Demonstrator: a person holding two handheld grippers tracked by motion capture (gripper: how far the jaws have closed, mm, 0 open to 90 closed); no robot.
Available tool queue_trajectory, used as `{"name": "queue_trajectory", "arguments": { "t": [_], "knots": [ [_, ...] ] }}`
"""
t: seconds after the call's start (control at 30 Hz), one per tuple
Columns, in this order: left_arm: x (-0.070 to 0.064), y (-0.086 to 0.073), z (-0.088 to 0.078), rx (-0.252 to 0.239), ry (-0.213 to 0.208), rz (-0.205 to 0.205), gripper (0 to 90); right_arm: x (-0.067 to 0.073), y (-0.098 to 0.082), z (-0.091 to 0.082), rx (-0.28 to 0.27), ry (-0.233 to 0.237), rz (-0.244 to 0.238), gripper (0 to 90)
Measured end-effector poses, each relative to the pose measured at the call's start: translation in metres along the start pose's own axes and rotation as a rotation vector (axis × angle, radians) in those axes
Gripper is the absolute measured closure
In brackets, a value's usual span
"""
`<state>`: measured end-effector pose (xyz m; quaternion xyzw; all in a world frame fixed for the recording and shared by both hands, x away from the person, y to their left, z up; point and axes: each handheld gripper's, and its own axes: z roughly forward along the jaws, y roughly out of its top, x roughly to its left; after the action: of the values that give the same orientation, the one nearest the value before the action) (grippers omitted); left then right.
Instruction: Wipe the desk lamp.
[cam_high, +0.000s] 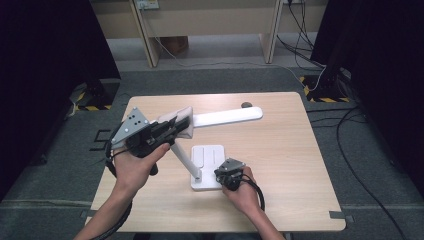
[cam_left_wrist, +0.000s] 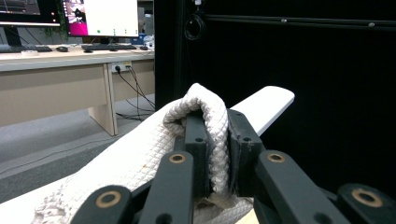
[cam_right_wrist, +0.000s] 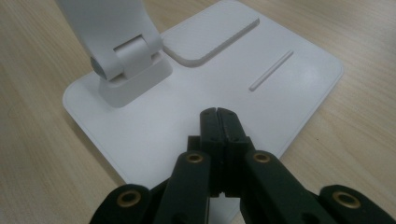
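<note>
High view: wooden table (cam_high: 295, 150), grey carpet (cam_high: 60, 170).

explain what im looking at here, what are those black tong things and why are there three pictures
A person sits at a wooden table, holding a tool in each hand: a hand-held gripper with two black jaws. One picture is taken from above. The other two come from small cameras riding on each tool, looking along its jaws.

On the table stands a white desk lamp on a flat white base. The left hand-held gripper pinches a white quilted cloth, which lies against the lamp's long head, probably to wipe it. The right hand-held gripper, jaws shut with nothing between them, rests over the base, perhaps steadying it.
</note>
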<state>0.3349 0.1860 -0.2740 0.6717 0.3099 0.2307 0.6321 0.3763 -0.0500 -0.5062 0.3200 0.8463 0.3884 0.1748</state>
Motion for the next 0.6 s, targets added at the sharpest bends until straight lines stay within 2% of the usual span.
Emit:
{"name": "queue_trajectory", "arguments": {
  "t": [0.6],
  "knots": [
    [-0.007,0.001,0.012,0.003,-0.013,-0.003,80.4,0.000,0.000,0.000,-0.002,-0.001,-0.002,90.0]
  ]
}}
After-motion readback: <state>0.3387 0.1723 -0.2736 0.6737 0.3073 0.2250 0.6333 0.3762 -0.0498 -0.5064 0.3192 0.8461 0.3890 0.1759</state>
